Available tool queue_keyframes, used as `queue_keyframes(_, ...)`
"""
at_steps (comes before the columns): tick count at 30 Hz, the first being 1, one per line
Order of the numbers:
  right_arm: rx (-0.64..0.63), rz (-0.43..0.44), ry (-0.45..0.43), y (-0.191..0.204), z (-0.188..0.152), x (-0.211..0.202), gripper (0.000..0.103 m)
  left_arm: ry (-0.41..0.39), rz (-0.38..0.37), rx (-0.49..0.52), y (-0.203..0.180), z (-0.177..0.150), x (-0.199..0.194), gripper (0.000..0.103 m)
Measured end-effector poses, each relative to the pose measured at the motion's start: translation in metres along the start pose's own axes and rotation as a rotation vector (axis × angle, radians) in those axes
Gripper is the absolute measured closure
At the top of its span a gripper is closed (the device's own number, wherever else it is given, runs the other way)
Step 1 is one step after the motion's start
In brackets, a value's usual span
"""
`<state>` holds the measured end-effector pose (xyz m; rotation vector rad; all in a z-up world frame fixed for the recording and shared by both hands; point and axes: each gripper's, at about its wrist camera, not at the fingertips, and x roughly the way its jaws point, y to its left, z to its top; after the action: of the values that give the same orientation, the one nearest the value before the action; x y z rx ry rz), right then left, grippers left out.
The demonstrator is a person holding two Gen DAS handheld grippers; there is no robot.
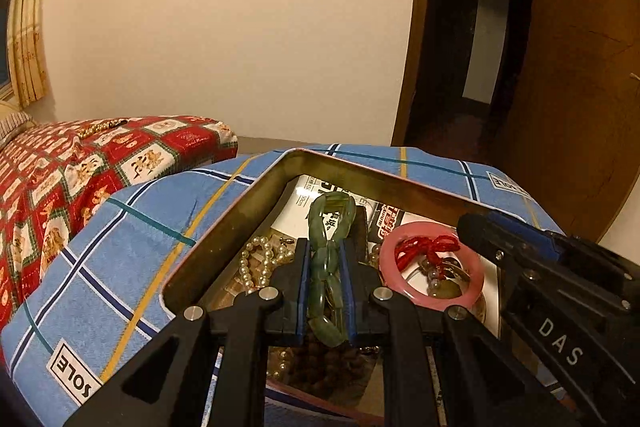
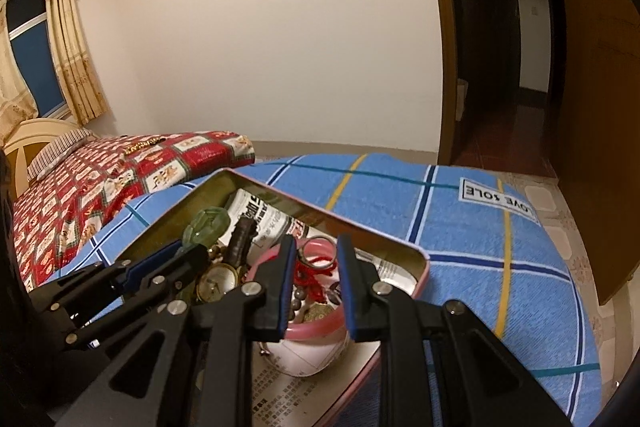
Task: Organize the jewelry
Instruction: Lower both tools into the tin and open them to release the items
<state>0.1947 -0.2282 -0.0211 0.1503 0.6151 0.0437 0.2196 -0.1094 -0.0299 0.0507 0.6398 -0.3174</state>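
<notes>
Pinching a green bracelet (image 1: 329,269) in my left tool (image 1: 326,259), over the tin (image 1: 224,223) on the blue towel (image 1: 120,247). My right tool (image 2: 316,281) hovers half-spread and empty above the pink bangle (image 2: 316,327); pearls (image 1: 256,259) at 9 o'clock of the bracelet.

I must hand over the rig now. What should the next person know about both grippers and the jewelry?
Left gripper: shut on the green jade bracelet, held over the tin box.
Right gripper: fingers a little apart over the pink bangle; whether they hold anything is unclear.
In the tin: pearl strand, gold watch, red cord with beads, all mixed.
A gold chain lies on the red quilt.
Done: most pieces are in the tin. Left: place the bracelet, collect the chain.
</notes>
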Motion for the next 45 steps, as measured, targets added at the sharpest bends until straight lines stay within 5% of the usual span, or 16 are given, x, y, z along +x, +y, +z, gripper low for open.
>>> queue_keyframes(34,0.019,0.057,0.072,0.000,-0.005,0.015,0.078,0.038,0.012,0.012,0.000,-0.001,0.008,0.089)
queue_keyframes(36,0.024,0.061,0.067,0.000,-0.005,0.014,0.071,0.037,0.016,0.013,-0.001,-0.001,0.008,0.089)
queue_keyframes(41,0.038,0.061,0.052,-0.001,-0.005,0.008,0.070,0.037,0.052,0.020,-0.003,-0.003,0.005,0.073)
queue_keyframes(43,0.048,0.051,0.042,-0.003,-0.005,0.006,0.070,0.042,0.054,0.013,-0.003,-0.004,0.004,0.048)
queue_keyframes(44,0.063,0.058,0.038,-0.006,-0.005,0.005,0.064,0.036,0.047,0.015,-0.003,-0.004,0.002,0.040)
queue_keyframes(45,0.081,0.079,0.030,-0.008,-0.004,0.003,0.042,0.017,0.048,0.023,-0.006,-0.004,-0.001,0.032)
